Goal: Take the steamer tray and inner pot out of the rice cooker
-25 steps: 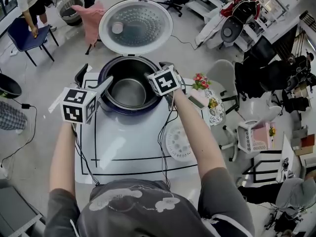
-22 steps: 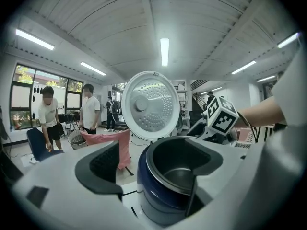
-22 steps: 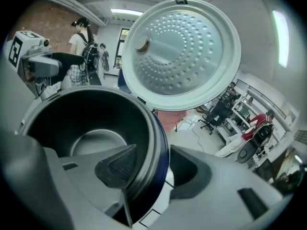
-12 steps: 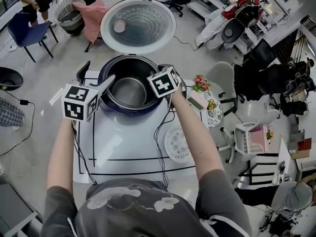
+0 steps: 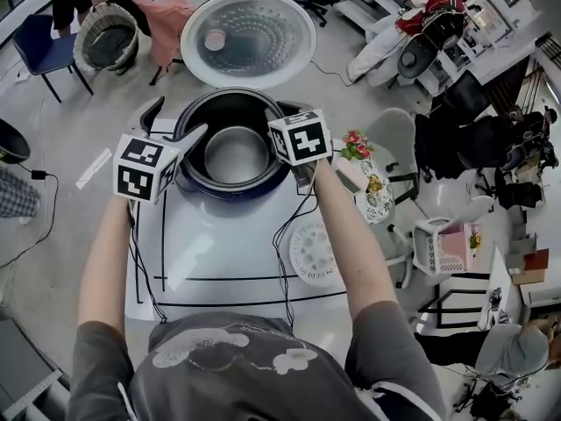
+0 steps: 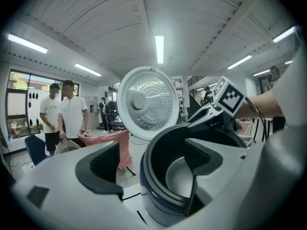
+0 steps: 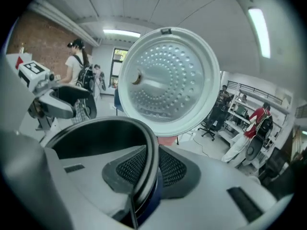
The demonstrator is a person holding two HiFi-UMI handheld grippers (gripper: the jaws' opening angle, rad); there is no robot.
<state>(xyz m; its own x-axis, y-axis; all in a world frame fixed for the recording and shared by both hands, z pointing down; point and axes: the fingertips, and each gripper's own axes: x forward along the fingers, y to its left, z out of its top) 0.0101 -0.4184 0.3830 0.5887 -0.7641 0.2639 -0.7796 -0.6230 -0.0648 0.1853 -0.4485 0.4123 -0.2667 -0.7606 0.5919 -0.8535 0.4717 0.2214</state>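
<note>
On my right gripper (image 7: 149, 170) the jaws have just been closing and now pinch the dark rim of the inner pot (image 5: 235, 154) between their meshed pads (image 7: 125, 169), on the pot's right side as the head view shows it. My left gripper (image 6: 152, 163) is released. Its jaws stand wide apart and straddle the opposite wall, one pad hanging inside the pot and the other outside the rice cooker (image 5: 230, 193), neither pressing on anything. The pot sits inside the dark blue cooker with its pale bottom bare; I cannot tell whether it has come off its seat. The cooker's lid (image 5: 248, 38) stands swung open behind it, its dimpled inner face turned toward both gripper cameras. The cooker stands at the far end of a white table (image 5: 219, 244) marked with black lines, and cables (image 5: 285, 235) trail from the grippers back across it. The steamer tray (image 5: 308, 254), a white round perforated disc, lies flat on the table near its right edge, well apart from the cooker and partly covered by my right forearm in the head view. Just right of the cooker there is a small bunch of flowers (image 5: 355, 143); off to the far left, people (image 6: 67, 114) stand near a round basket (image 5: 107, 44) and a blue chair (image 5: 39, 51)
</note>
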